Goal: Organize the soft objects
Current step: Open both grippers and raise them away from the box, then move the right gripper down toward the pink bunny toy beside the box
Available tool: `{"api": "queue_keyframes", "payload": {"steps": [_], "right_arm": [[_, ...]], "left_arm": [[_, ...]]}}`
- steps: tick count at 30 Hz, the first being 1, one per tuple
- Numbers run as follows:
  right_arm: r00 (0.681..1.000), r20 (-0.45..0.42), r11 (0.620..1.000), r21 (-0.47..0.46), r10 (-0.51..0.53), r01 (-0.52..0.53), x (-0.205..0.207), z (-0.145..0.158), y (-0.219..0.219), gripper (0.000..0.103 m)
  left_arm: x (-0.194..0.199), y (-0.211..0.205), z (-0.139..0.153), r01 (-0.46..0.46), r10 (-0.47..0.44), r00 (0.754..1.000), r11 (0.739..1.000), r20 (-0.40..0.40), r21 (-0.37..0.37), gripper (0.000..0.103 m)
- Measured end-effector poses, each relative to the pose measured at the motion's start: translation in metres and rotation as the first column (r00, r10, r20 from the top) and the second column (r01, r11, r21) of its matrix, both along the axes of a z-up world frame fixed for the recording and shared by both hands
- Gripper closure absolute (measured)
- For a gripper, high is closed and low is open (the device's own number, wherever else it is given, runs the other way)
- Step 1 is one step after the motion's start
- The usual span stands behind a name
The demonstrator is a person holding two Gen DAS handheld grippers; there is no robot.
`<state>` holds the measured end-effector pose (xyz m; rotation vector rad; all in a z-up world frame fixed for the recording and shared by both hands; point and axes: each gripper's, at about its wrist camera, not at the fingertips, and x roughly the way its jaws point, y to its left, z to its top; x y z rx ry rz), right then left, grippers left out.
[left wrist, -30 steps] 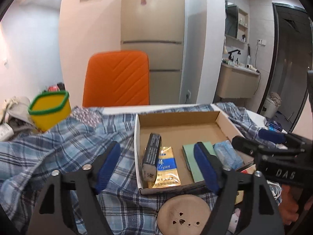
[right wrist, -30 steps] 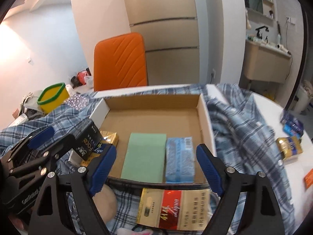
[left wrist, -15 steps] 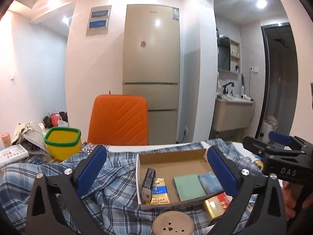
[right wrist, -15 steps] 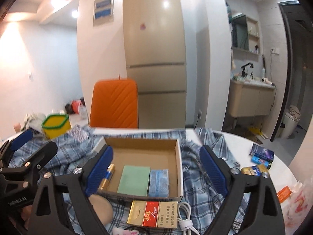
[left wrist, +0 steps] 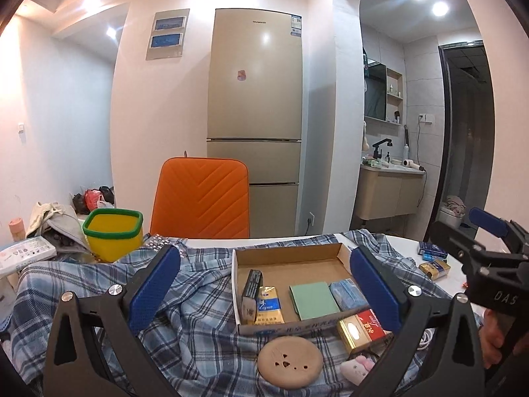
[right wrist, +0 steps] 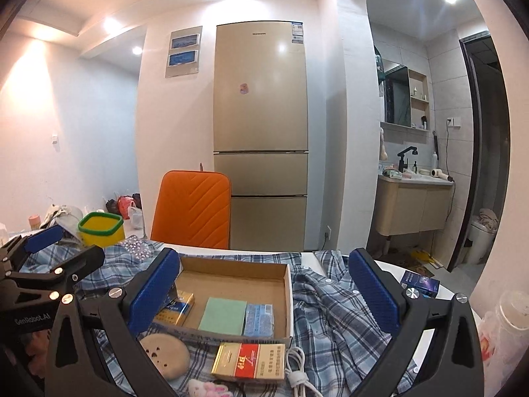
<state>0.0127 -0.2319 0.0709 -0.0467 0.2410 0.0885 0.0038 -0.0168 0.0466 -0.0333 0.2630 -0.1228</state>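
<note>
I am seeing one cardboard box [left wrist: 291,259] lying on the plaid shirt [left wrist: 99,284] at twelve o'clock, holding four things: a black pack [left wrist: 251,289], a gold pack [left wrist: 271,307], a green pad [left wrist: 312,299] and a blue tissue pack [left wrist: 347,294]. My left gripper [left wrist: 263,289] and right gripper [right wrist: 264,292] have just been opening; both are gaping, nothing between them.
</note>
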Motion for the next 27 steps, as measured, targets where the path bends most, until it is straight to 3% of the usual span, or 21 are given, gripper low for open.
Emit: {"api": "queue_keyframes", "payload": {"steps": [6, 10, 14, 24, 27], "right_arm": [[1.000, -0.003, 1.000, 0.012, 0.003, -0.003, -0.012, -0.009, 0.000, 0.000], [1.000, -0.013, 1.000, 0.024, 0.009, -0.009, -0.016, -0.019, -0.003, 0.000], [1.000, -0.027, 1.000, 0.025, 0.017, -0.016, -0.018, -0.028, -0.004, 0.000], [0.998, -0.068, 0.999, 0.045, 0.015, -0.012, -0.010, -0.052, -0.009, 0.000], [0.997, -0.072, 0.998, 0.065, 0.001, 0.004, -0.010, -0.053, -0.013, 0.000]], "left_arm": [[-0.010, 0.001, -0.008, 0.003, -0.004, 1.000, 1.000, 0.019, 0.001, 0.001], [-0.014, 0.001, -0.017, -0.041, 0.041, 0.999, 0.999, 0.036, 0.013, 0.001], [-0.011, 0.003, -0.029, -0.027, 0.027, 1.000, 1.000, 0.007, -0.003, 0.001], [-0.011, -0.007, -0.044, 0.001, -0.001, 1.000, 0.999, -0.010, 0.042, 0.001], [-0.005, -0.003, -0.046, 0.007, -0.006, 0.999, 1.000, -0.041, 0.019, 0.001]]}}
